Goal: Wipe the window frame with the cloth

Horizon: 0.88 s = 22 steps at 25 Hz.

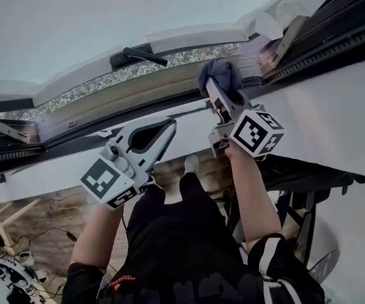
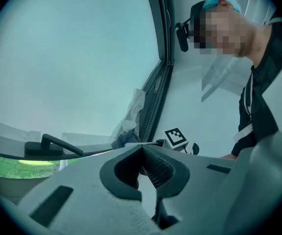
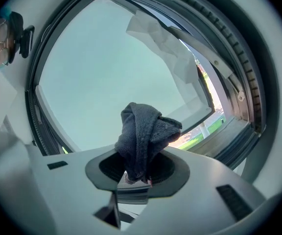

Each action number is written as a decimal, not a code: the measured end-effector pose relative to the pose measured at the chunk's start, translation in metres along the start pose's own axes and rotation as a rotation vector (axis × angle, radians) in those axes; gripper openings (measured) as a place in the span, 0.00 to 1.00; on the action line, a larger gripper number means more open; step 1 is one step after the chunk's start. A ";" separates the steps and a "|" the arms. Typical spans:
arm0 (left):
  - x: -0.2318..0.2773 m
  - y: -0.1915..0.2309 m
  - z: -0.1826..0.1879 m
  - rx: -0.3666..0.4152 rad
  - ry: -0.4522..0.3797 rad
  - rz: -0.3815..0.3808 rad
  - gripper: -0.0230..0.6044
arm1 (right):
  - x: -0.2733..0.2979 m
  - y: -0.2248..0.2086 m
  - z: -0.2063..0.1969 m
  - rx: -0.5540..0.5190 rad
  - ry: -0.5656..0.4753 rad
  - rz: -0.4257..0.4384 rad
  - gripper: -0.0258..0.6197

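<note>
From the head view, the right gripper (image 1: 215, 97) holds a bunched grey cloth (image 1: 220, 75) up at the window frame (image 1: 106, 103), while the left gripper (image 1: 163, 132) hangs lower, apparently just out of the way. In the left gripper view its jaws meet on nothing. In the right gripper view the jaws pinch the cloth's tail, so the wad sticks out ahead as a wiping pad.

The dark grey-blue terry cloth (image 1: 220, 73) is bunched into a crumpled wad. Its near end is pinched between the jaws of the right gripper (image 1: 211, 87), and its folded hump stands out past their tips. It lies right of centre, at the lower rail of the white window frame (image 1: 189, 43); whether it touches cannot be told. The frame's sash stands open, its black lever handle (image 1: 138, 54) left of the cloth.
</note>
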<state>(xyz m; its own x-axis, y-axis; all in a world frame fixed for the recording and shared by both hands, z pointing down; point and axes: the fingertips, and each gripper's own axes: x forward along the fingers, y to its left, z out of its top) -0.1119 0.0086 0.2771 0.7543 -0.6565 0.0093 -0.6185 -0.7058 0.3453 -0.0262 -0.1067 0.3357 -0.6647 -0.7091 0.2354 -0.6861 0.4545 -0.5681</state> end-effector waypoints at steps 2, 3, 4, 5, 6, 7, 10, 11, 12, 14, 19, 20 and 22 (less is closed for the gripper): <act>-0.004 -0.002 0.010 0.012 -0.013 0.005 0.07 | -0.005 0.013 0.009 -0.017 -0.007 0.031 0.20; -0.005 -0.003 0.014 0.019 -0.020 0.007 0.07 | -0.008 0.019 0.013 -0.024 -0.010 0.045 0.20; -0.007 -0.004 0.019 0.025 -0.027 0.009 0.07 | -0.010 0.024 0.017 -0.031 -0.013 0.058 0.20; -0.009 -0.004 0.024 0.032 -0.034 0.012 0.07 | -0.012 0.029 0.021 -0.038 -0.017 0.070 0.20; -0.010 -0.005 0.028 0.039 -0.039 0.015 0.07 | -0.014 0.034 0.025 -0.045 -0.022 0.082 0.20; -0.012 -0.005 0.032 0.046 -0.044 0.018 0.07 | -0.016 0.039 0.029 -0.052 -0.026 0.094 0.20; -0.018 -0.006 0.042 0.063 -0.057 0.028 0.07 | -0.023 0.055 0.041 -0.077 -0.038 0.130 0.20; -0.020 -0.006 0.046 0.069 -0.062 0.032 0.07 | -0.024 0.061 0.043 -0.088 -0.041 0.143 0.20; -0.023 -0.006 0.049 0.076 -0.066 0.035 0.07 | -0.026 0.066 0.046 -0.099 -0.043 0.156 0.20; -0.028 -0.009 0.058 0.092 -0.076 0.038 0.07 | -0.030 0.078 0.049 -0.122 -0.041 0.184 0.20; -0.041 -0.016 0.075 0.126 -0.090 0.041 0.07 | -0.039 0.101 0.050 -0.128 -0.039 0.254 0.20; -0.042 -0.017 0.076 0.130 -0.090 0.040 0.07 | -0.040 0.104 0.050 -0.130 -0.039 0.266 0.20; -0.044 -0.019 0.076 0.135 -0.089 0.037 0.07 | -0.042 0.111 0.050 -0.141 -0.038 0.291 0.20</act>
<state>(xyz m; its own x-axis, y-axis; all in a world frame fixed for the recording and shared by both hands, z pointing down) -0.1500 0.0306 0.1985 0.7116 -0.6995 -0.0654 -0.6742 -0.7060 0.2168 -0.0596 -0.0533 0.2235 -0.8293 -0.5567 0.0480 -0.5047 0.7094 -0.4920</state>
